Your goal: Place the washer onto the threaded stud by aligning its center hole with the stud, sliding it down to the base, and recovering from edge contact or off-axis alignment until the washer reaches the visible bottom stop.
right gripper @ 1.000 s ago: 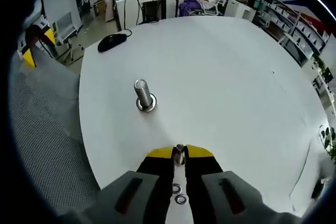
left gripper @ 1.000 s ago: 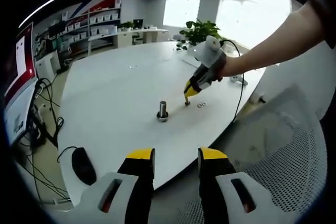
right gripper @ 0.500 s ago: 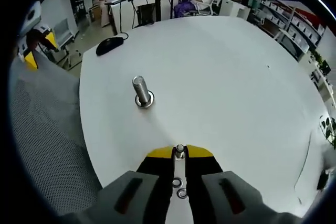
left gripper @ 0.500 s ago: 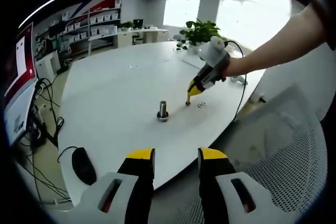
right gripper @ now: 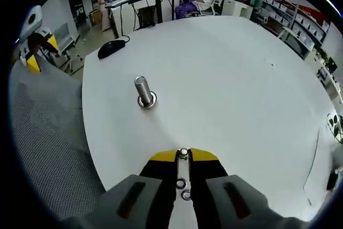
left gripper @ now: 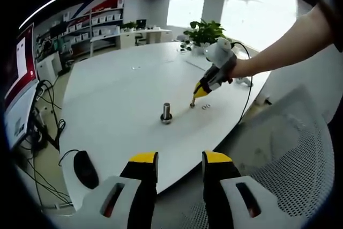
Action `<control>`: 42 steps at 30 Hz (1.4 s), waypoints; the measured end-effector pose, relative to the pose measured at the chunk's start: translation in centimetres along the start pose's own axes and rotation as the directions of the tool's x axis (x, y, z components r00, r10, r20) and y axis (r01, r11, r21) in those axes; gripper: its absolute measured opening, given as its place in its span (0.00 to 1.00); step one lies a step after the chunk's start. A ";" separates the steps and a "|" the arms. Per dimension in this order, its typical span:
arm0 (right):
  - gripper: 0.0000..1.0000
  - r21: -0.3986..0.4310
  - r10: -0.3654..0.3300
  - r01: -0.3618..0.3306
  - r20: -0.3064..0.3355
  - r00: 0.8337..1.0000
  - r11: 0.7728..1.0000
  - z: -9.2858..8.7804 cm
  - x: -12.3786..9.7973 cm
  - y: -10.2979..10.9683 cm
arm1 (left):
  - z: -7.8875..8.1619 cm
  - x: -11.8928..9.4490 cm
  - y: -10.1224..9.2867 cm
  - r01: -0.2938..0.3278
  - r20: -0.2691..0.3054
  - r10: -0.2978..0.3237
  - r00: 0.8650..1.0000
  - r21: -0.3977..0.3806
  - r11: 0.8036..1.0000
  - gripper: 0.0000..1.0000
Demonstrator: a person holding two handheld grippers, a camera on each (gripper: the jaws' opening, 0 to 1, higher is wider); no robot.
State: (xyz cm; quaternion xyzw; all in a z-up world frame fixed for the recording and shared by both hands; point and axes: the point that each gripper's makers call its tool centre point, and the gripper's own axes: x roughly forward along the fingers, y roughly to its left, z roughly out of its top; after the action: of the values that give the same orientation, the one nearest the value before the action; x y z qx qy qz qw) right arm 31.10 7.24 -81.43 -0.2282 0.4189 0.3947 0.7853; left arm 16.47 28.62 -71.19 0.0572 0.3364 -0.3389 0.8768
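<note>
White table (right gripper: 241, 95) carries the threaded stud (right gripper: 143, 91) upright near its edge. Left gripper (left gripper: 179, 167) hangs back, jaws apart, empty. Right gripper (right gripper: 183, 160) pinches the washer (right gripper: 183, 154) above two spares (right gripper: 183, 189); carrying is in hand, centring its hole over the stud comes next.

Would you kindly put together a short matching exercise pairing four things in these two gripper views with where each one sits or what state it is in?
Things:
1. threaded stud
2. held washer
3. computer mouse
4. left gripper

Places or states:
A. lying near the table's far edge
B. open, holding nothing
C. standing upright on the white table
D. pinched at the tips of the right gripper

Pairs: 1-C, 2-D, 3-A, 4-B
</note>
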 end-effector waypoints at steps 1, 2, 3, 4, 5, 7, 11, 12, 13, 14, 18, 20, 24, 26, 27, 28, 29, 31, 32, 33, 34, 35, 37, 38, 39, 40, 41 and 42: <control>0.09 -0.001 0.000 0.000 -0.001 1.000 1.000 0.0 0.0 0.0 | 0.0 0.0 0.0 0.000 0.000 0.000 1.000 -0.001 1.000 0.31; 0.09 -0.007 0.000 0.000 -0.002 1.000 1.000 0.0 0.0 0.0 | 0.0 0.0 0.0 0.000 0.000 0.000 1.000 -0.001 1.000 0.31; 0.09 -0.009 0.000 0.000 -0.001 1.000 1.000 0.0 0.0 0.0 | 0.0 0.0 0.0 -0.001 0.000 0.001 1.000 -0.001 1.000 0.31; 0.09 -0.009 0.001 -0.001 -0.001 1.000 1.000 0.0 0.0 0.0 | 0.0 0.0 0.0 -0.002 0.000 0.002 1.000 -0.001 1.000 0.31; 0.09 -0.008 0.000 0.000 0.000 1.000 1.000 0.0 0.0 0.0 | 0.0 0.0 0.0 -0.001 0.000 0.001 1.000 -0.002 1.000 0.31; 0.10 -0.003 0.001 -0.001 0.000 1.000 1.000 0.0 0.0 0.0 | 0.0 0.0 0.0 -0.002 0.000 0.002 1.000 -0.001 1.000 0.31; 0.10 -0.011 0.002 -0.002 -0.002 1.000 1.000 0.0 0.0 0.0 | 0.0 0.0 0.0 -0.003 0.002 0.003 1.000 -0.002 1.000 0.31; 0.10 -0.012 0.003 -0.003 -0.003 1.000 1.000 0.0 0.0 0.0 | 0.0 0.0 0.0 -0.003 0.002 0.003 1.000 -0.002 1.000 0.31; 0.10 -0.017 0.003 -0.003 -0.003 1.000 1.000 0.0 0.0 -0.1 | 0.0 0.0 0.1 -0.004 0.003 0.004 1.000 -0.003 1.000 0.31; 0.10 -0.016 0.004 -0.004 -0.003 1.000 1.000 0.0 0.1 -0.1 | 0.0 0.0 0.1 -0.004 0.003 0.004 1.000 -0.002 1.000 0.31; 0.11 -0.018 0.010 -0.010 -0.016 1.000 1.000 -0.3 0.2 0.2 | 0.0 0.0 0.1 -0.004 0.003 0.004 1.000 -0.002 1.000 0.31; 0.11 -0.021 0.012 -0.012 -0.017 1.000 1.000 -0.4 0.3 0.3 | 0.0 0.0 0.0 -0.004 0.003 0.004 1.000 -0.002 1.000 0.31; 0.11 -0.017 0.012 -0.012 -0.016 1.000 1.000 -0.3 0.3 0.3 | 0.1 0.0 0.0 -0.005 0.004 0.005 1.000 -0.002 1.000 0.31; 0.12 -0.020 0.011 -0.011 -0.020 1.000 1.000 -0.4 0.3 0.2 | 0.1 0.0 0.0 -0.004 0.004 0.004 1.000 -0.002 1.000 0.31; 0.12 -0.018 0.011 -0.012 -0.019 1.000 1.000 -0.4 0.3 0.2 | 0.0 0.0 0.0 -0.003 0.003 0.003 1.000 -0.001 1.000 0.31; 0.12 -0.016 0.012 -0.013 -0.019 1.000 1.000 -0.4 0.3 0.2 | 0.0 0.0 0.0 -0.002 0.003 0.002 1.000 -0.001 1.000 0.31; 0.13 -0.013 0.012 -0.013 -0.020 1.000 1.000 -0.4 0.3 0.2 | 0.0 0.0 0.0 -0.002 0.002 0.002 1.000 -0.001 1.000 0.31; 0.13 -0.011 0.010 -0.010 -0.030 0.999 1.000 -0.7 0.3 0.1 | 0.0 0.0 0.0 -0.001 -0.001 0.001 1.000 0.001 1.000 0.31; 0.14 -0.010 0.010 -0.010 -0.035 0.999 1.000 -0.9 0.4 0.1 | 0.0 0.0 0.0 -0.001 -0.001 0.001 1.000 0.001 1.000 0.31; 0.15 -0.004 0.011 -0.012 -0.040 0.999 1.000 -1.0 0.3 0.2 | 0.0 0.0 0.0 0.000 0.000 0.000 1.000 0.000 1.000 0.31; 0.16 0.000 0.011 -0.012 -0.044 0.999 1.000 -1.1 0.3 0.2 | 0.0 0.0 0.0 0.000 0.001 0.000 1.000 -0.001 1.000 0.31; 0.17 0.000 0.010 -0.010 -0.050 0.999 1.000 -1.2 0.3 0.2 | 0.0 0.0 0.0 0.000 0.001 0.000 1.000 -0.001 1.000 0.31; 0.17 -0.002 0.009 -0.009 -0.057 0.998 1.000 -1.5 0.1 0.4 | 0.0 0.0 0.0 0.000 0.001 0.000 1.000 -0.002 1.000 0.31; 0.18 -0.002 0.009 -0.009 -0.062 0.998 1.000 -1.7 0.0 0.4 | 0.0 0.0 0.0 0.001 0.001 -0.001 1.000 -0.001 1.000 0.31; 0.18 -0.002 0.009 -0.009 -0.064 0.998 1.000 -1.8 0.0 0.5 | 0.0 0.0 0.0 0.001 0.003 -0.001 1.000 -0.001 1.000 0.31; 0.18 -0.002 0.007 -0.007 -0.073 0.997 1.000 -2.1 -0.1 0.5 | 0.1 0.0 0.0 0.002 0.004 -0.002 1.000 -0.002 1.000 0.31; 0.18 -0.001 0.007 -0.007 -0.078 0.997 1.000 -2.3 -0.2 0.5 | 0.1 0.0 0.0 0.003 0.005 -0.003 1.000 -0.003 1.000 0.31; 0.18 0.003 0.005 -0.005 -0.087 0.996 1.000 -2.6 -0.4 0.5 | 0.1 0.0 0.0 0.004 0.006 -0.004 1.000 -0.002 1.000 0.31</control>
State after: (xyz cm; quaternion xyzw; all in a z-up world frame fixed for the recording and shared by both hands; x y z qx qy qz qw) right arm 29.29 5.57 -82.55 -0.2430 0.4537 0.3858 0.7657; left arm 16.48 28.57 -71.11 0.0547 0.3344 -0.3406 0.8770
